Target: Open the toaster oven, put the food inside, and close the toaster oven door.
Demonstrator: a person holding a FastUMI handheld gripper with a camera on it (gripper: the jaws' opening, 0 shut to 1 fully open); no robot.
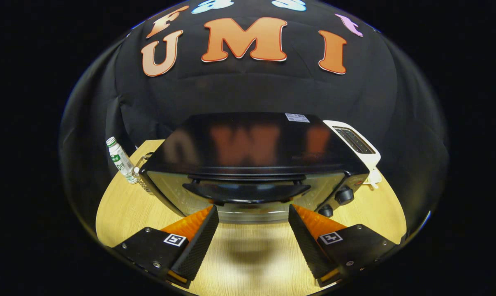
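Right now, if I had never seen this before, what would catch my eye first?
Probably the black toaster oven on the wooden table, door closed, with its curved handle just ahead of the open hand-held gripper. Next, the white pop-up toaster behind the oven on its knob side, and a small bottle beside the opposite end.

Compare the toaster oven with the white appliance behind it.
The toaster oven is black and boxy, just ahead of the open gripper; the white toaster is smaller, beyond its knob side. The oven has a front door handle; the toaster has top slots. Both sit on the wooden table.
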